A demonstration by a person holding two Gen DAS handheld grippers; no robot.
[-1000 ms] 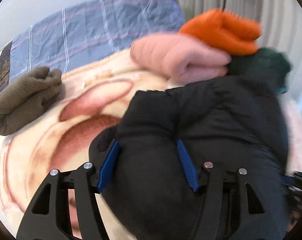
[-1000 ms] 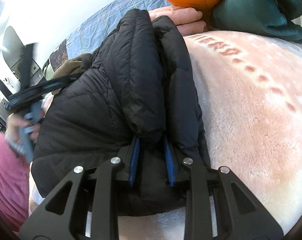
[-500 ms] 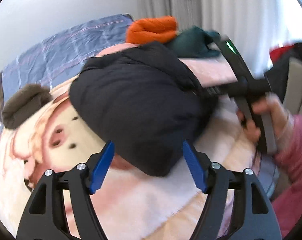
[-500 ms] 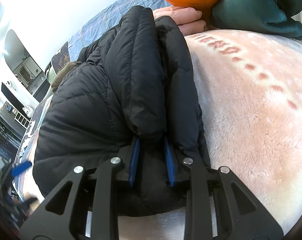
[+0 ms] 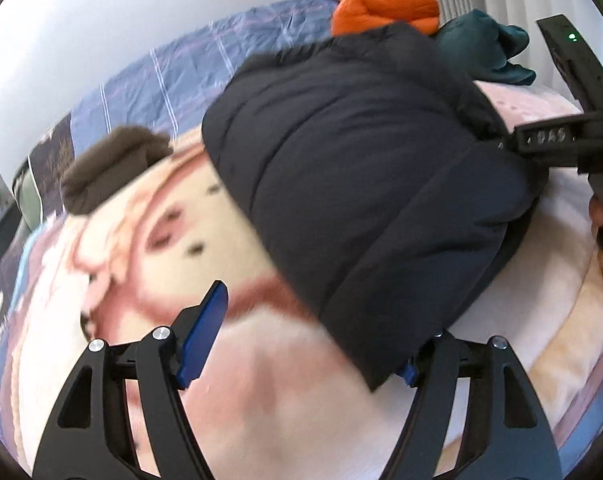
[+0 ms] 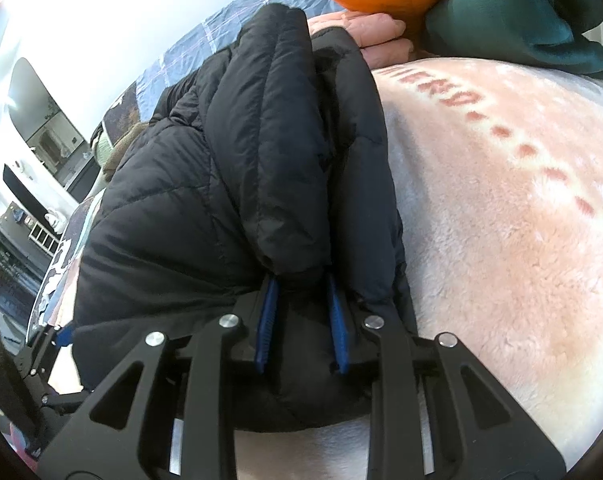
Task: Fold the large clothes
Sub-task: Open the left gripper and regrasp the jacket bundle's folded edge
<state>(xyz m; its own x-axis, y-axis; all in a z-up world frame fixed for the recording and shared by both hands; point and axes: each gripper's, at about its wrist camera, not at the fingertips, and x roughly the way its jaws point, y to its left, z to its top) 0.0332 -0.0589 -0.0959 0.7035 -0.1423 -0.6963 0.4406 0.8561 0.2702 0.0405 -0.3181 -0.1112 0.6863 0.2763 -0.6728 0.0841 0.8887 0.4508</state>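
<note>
A black puffer jacket [image 5: 365, 184] lies folded in a thick bundle on a pink fleece blanket [image 5: 261, 412]. My left gripper [image 5: 305, 332] is open at the bundle's near edge; the jacket's corner covers its right finger, and nothing is pinched. My right gripper [image 6: 301, 292] is shut on a thick fold of the black jacket [image 6: 237, 184], with the blue pads [image 6: 267, 320] pressed into the fabric. The right gripper also shows in the left wrist view [image 5: 557, 140] at the jacket's far right side.
Folded clothes lie at the head of the bed: an orange jacket [image 5: 385, 10], a dark green garment [image 5: 481, 50], a pink one [image 6: 377, 32] and a brown one [image 5: 109, 168]. A blue checked sheet [image 5: 205, 68] lies behind. Room furniture [image 6: 33, 200] stands left of the bed.
My left gripper has let go of the jacket, pulled back and now sits open at the bundle's near edge. My right gripper has kept its hold on the fold.
</note>
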